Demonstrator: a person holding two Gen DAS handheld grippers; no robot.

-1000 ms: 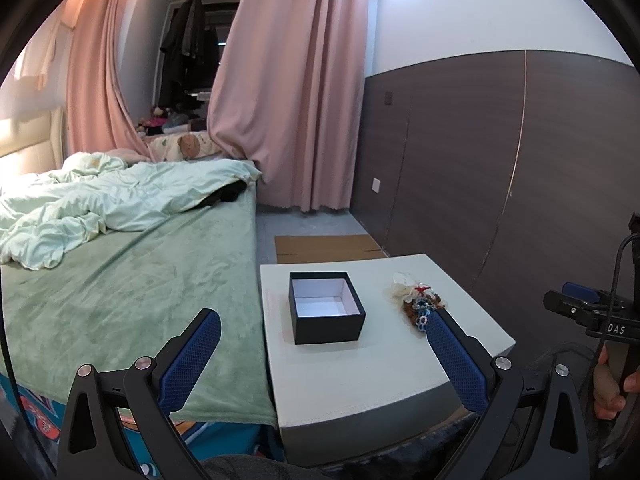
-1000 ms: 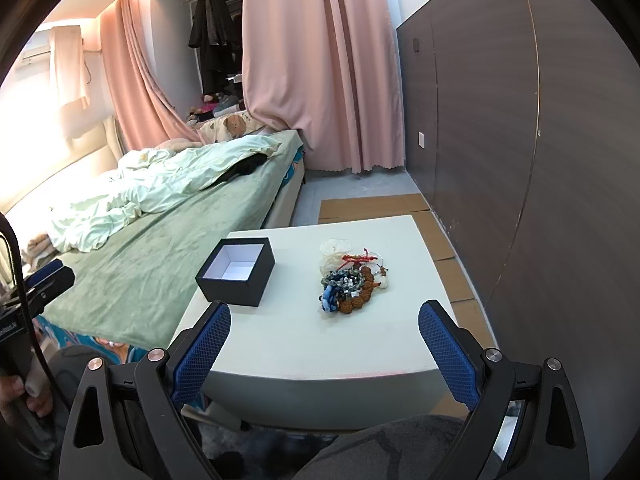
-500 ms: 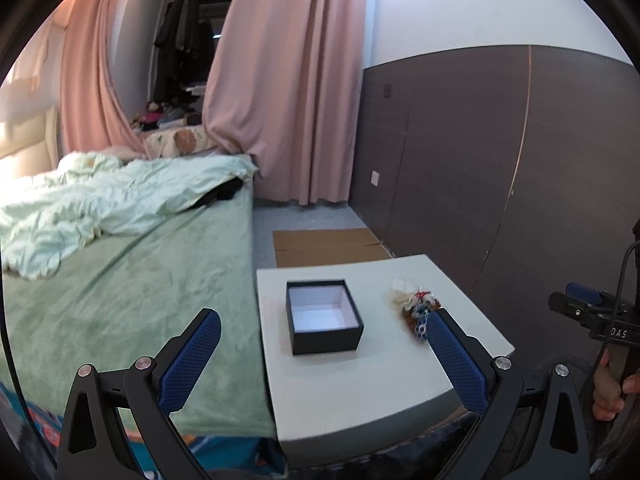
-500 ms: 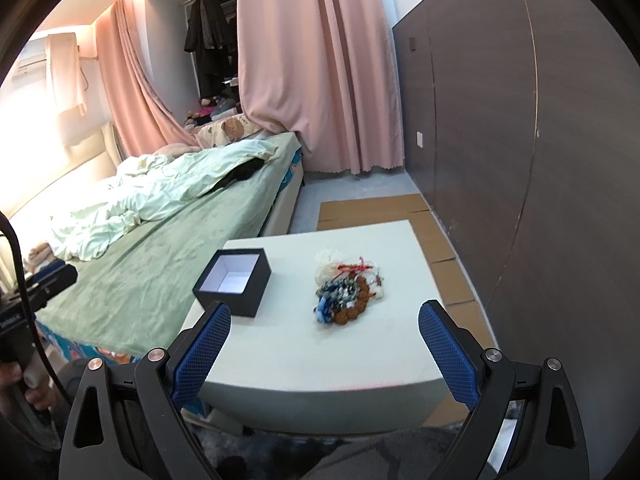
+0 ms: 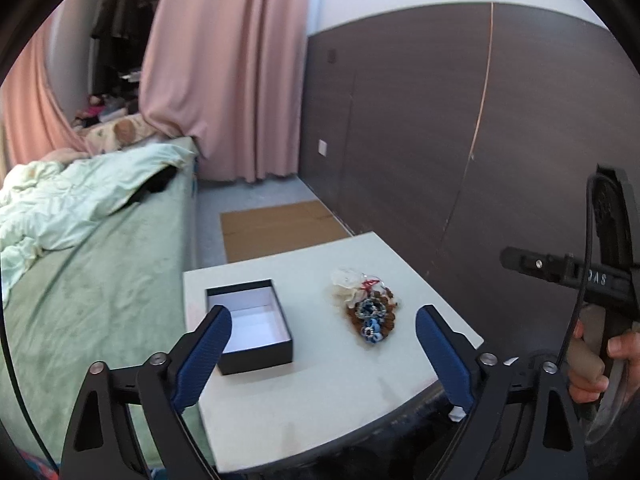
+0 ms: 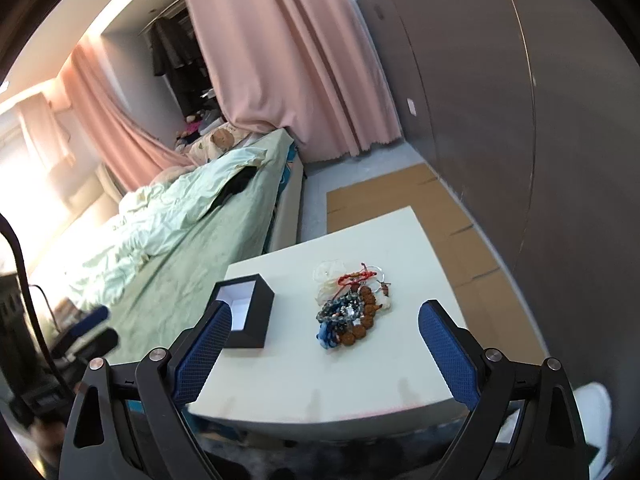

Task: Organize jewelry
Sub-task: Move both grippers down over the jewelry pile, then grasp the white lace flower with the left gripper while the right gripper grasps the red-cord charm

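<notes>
Right wrist view: the right gripper (image 6: 324, 340) is hovering above the near edge of the white table (image 6: 400, 360), jaws standing wide apart and holding nothing. Just ahead, between the blue fingers (image 6: 446, 344), the jewelry pile (image 6: 352, 308) is lying in a tangled heap on the tabletop: brown beads, blue and clear beads, a red cord, something pale at its far side. The black box (image 6: 248, 312) with white lining is sitting open just to the pile's left, apart from it. Left wrist view: the left gripper (image 5: 322, 356) is likewise hanging with jaws spread and empty, its left finger (image 5: 202, 360) overlapping the box (image 5: 250, 326) in the picture; contact cannot be judged. The pile (image 5: 370, 308) is resting right of the box, near the table's (image 5: 320, 400) right side. Beyond: bed (image 5: 88, 280), pink curtain (image 5: 224, 80), cardboard on the floor (image 5: 276, 228). Judgement: nothing is sitting in the box, so the task appears to be at its start; every piece is waiting to be lifted and placed inside.
</notes>
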